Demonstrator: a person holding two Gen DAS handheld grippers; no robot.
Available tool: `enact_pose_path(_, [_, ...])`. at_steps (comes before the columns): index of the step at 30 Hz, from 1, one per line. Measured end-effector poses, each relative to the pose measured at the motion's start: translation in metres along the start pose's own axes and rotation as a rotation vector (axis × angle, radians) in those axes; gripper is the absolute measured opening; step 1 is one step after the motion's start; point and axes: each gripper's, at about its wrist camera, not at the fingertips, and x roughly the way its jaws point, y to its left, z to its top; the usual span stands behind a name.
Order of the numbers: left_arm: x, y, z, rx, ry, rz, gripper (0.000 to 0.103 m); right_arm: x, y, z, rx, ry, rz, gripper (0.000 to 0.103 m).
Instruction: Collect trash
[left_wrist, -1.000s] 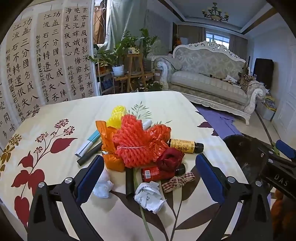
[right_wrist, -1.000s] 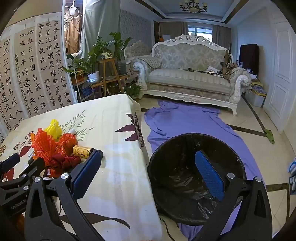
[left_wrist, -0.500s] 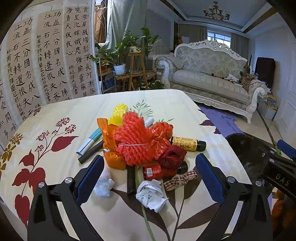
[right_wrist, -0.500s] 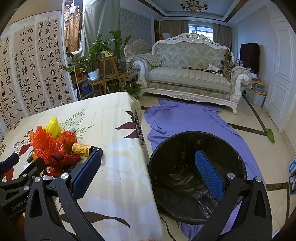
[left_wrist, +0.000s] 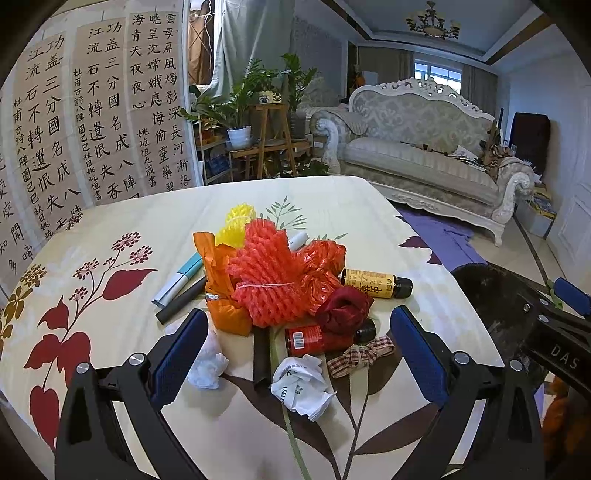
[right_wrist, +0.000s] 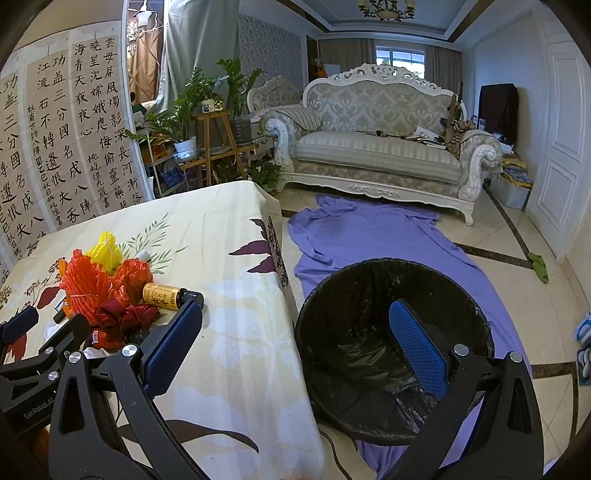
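"DAS" on right hand-held gripper (left_wrist: 565, 354); "GenRobot.AI" on left hand-held gripper (right_wrist: 37, 404).

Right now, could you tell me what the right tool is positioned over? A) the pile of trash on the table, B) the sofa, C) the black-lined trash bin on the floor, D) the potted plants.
C: in the right wrist view the open, empty right tool frames the trash bin beside the table.

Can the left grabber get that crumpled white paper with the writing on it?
Probably yes. The left gripper is open, and the crumpled printed paper lies on top of the tablecloth right in front of it, between its fingers, with nothing covering it.
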Motion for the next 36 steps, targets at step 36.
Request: enact_pose_path(36, [0.0026, -0.0019, -0.0048, 0.004, 0.010, -0.002, 0.096, 0.0046, 0.0005, -0.0059, 0.006, 0.013, 0.004, 0.099])
